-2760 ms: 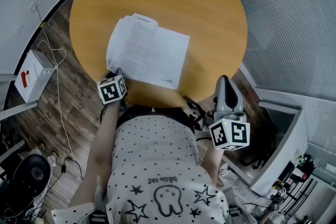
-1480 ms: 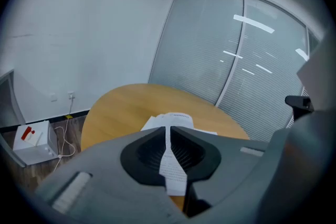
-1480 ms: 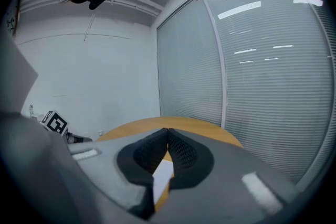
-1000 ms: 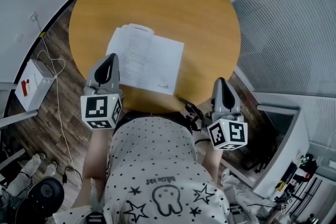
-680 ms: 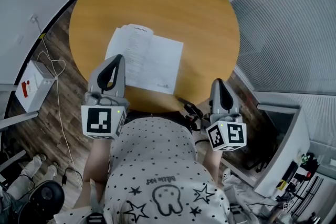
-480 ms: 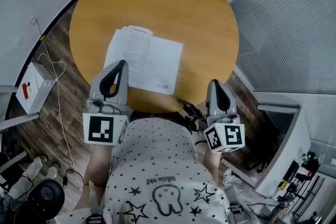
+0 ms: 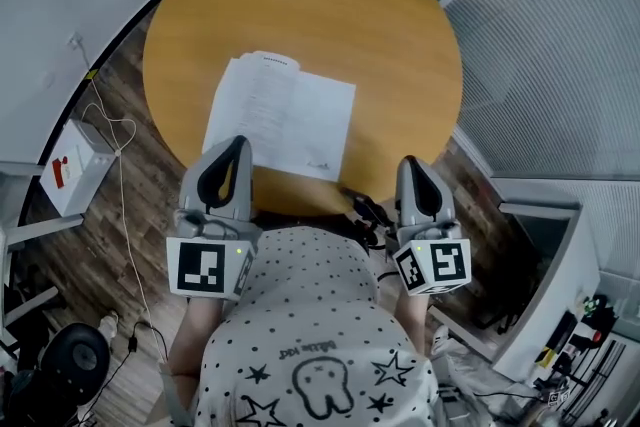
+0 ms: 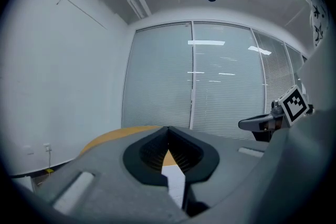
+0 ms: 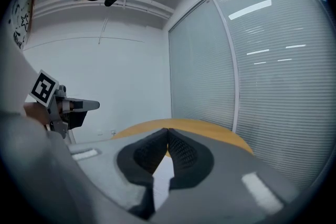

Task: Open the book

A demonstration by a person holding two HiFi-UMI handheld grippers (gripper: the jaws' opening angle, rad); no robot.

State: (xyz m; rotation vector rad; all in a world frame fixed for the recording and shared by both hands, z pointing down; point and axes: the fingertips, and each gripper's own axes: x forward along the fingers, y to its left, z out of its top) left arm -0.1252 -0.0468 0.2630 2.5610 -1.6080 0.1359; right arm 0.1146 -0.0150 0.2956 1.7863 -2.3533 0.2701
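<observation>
The book (image 7: 282,115) lies open and flat on the round wooden table (image 7: 330,5), white pages up, near the table's front edge. My left gripper (image 7: 238,143) hangs above the table's near edge, just short of the book's front left corner, shut and empty. My right gripper (image 7: 412,163) is off the table's front right rim, also shut with nothing in it. In the left gripper view the jaws (image 8: 168,128) meet at the tip, and a strip of the book (image 8: 176,176) shows below them. The right gripper view shows the same: shut jaws (image 9: 168,131) over the white page (image 9: 161,173).
A white box (image 7: 70,165) and a trailing cable (image 7: 122,195) lie on the wooden floor at the left. A black chair base (image 7: 70,355) sits at the lower left. Glass walls with blinds curve behind the table; a grey cabinet (image 7: 540,255) stands at the right.
My left gripper has left the book's front left corner, risen and drawn back toward the person's body. The book's pages have settled flat. The right gripper has barely shifted.
</observation>
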